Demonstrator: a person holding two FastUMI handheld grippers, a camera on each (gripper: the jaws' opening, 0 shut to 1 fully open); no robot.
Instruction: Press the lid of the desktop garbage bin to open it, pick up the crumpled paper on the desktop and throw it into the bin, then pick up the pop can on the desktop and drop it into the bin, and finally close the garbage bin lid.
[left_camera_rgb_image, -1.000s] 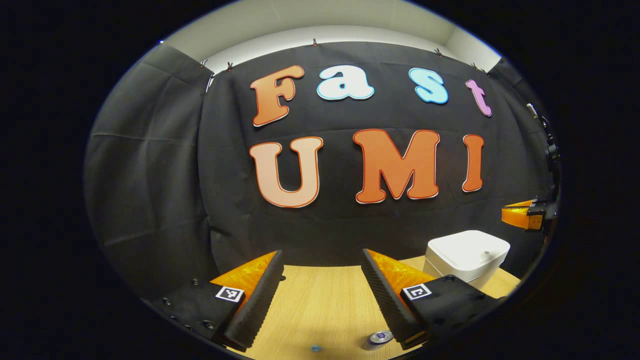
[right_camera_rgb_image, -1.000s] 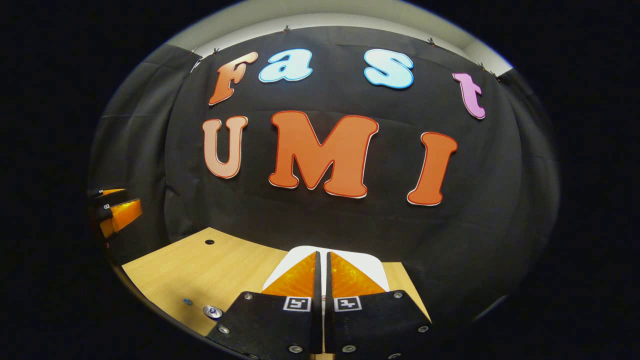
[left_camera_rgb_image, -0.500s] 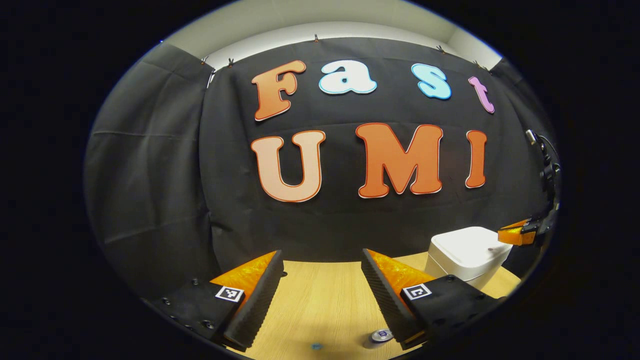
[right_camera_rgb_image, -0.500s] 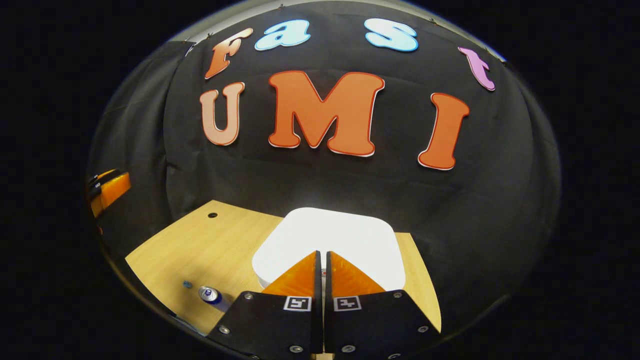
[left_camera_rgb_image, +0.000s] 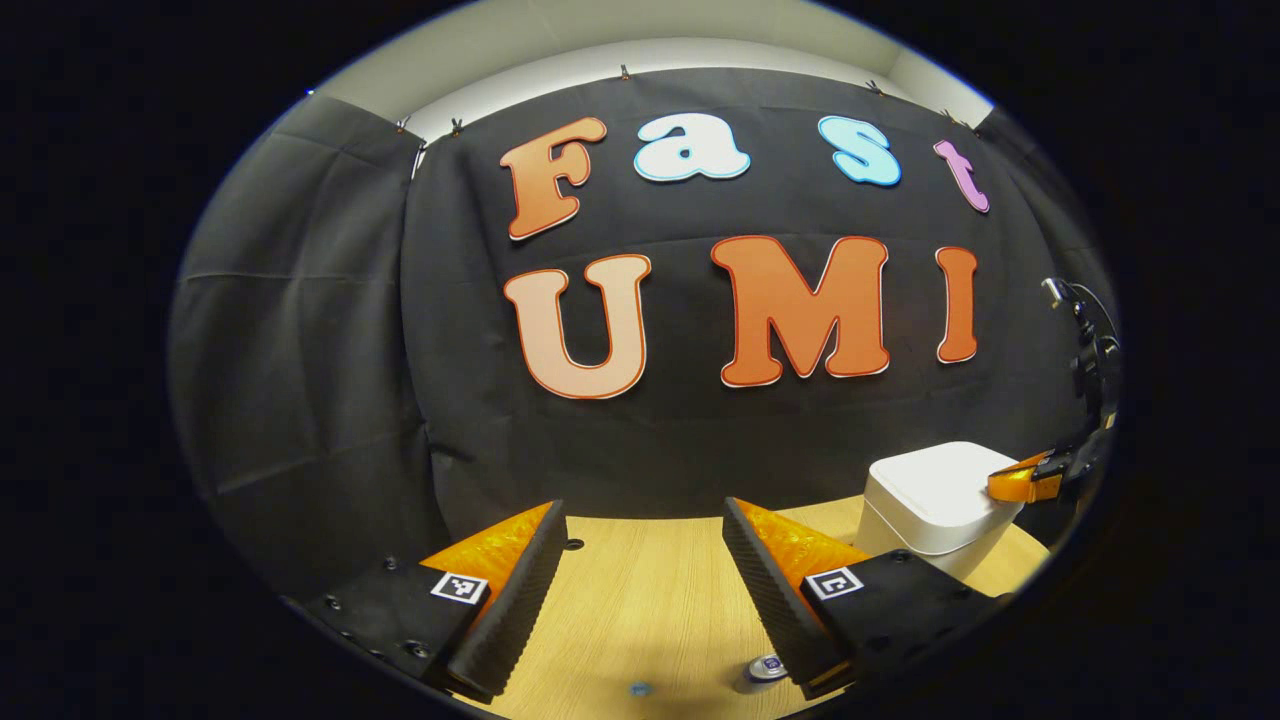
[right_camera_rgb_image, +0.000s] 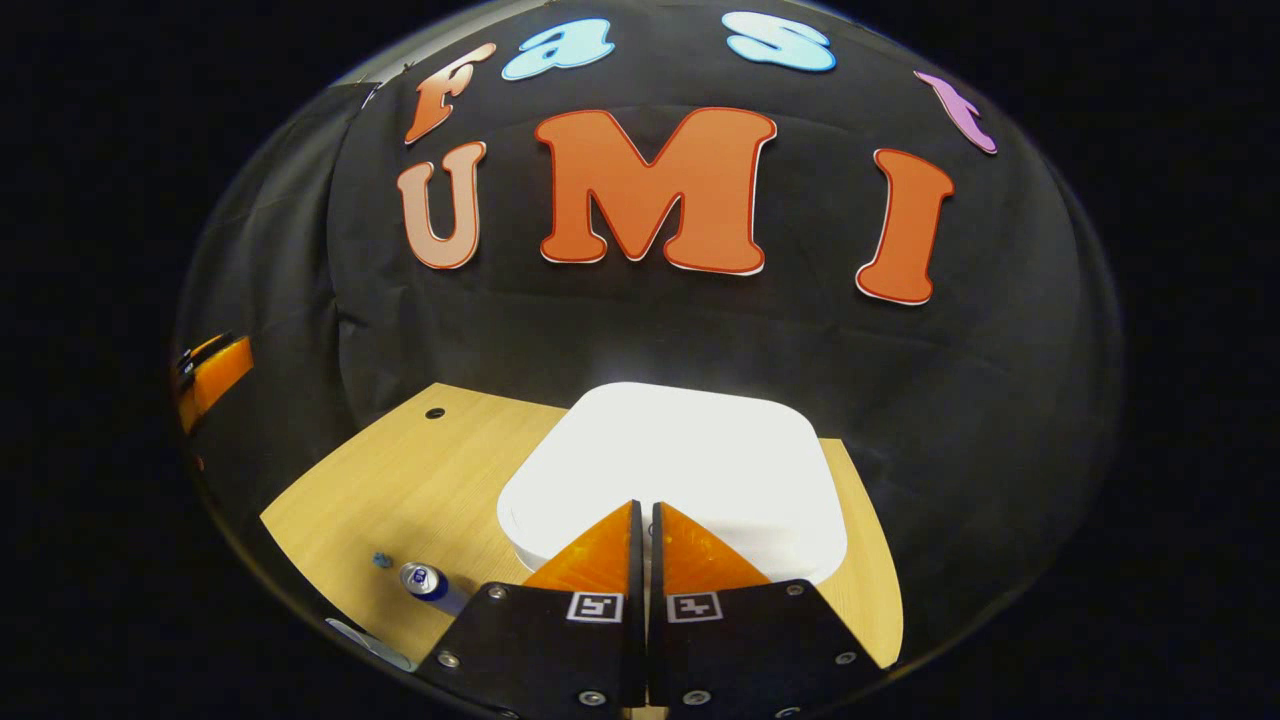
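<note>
- Right gripper (right_camera_rgb_image: 645, 512) is pressed closed, fingers together with nothing between them, tips down over the near edge of the bin (right_camera_rgb_image: 680, 470) lid; from the left gripper view its tip (left_camera_rgb_image: 1015, 482) sits at the lid's right edge, touching or just above, which cannot be told.
- Left gripper (left_camera_rgb_image: 640, 570) hangs wide open and empty above the table (left_camera_rgb_image: 650, 600), well apart from the bin.
- The lid lies flat and closed on the white bin; the can (right_camera_rgb_image: 430, 582) stands on the wood near the table's front edge, with a small blue speck (right_camera_rgb_image: 381, 560) beside it. A pale scrap at the table's near corner may be the paper; too little shows to say.
- Risk: a press landing off the latch spot, too near the rim, would likely leave the lid unreleased or tip the light bin toward the gripper.
- Risk: a slanted push could slide the bin along the smooth wood toward the back wall.
- Risk: the can stands close to the table's edge; a careless sweep by either gripper could knock it off.
</note>
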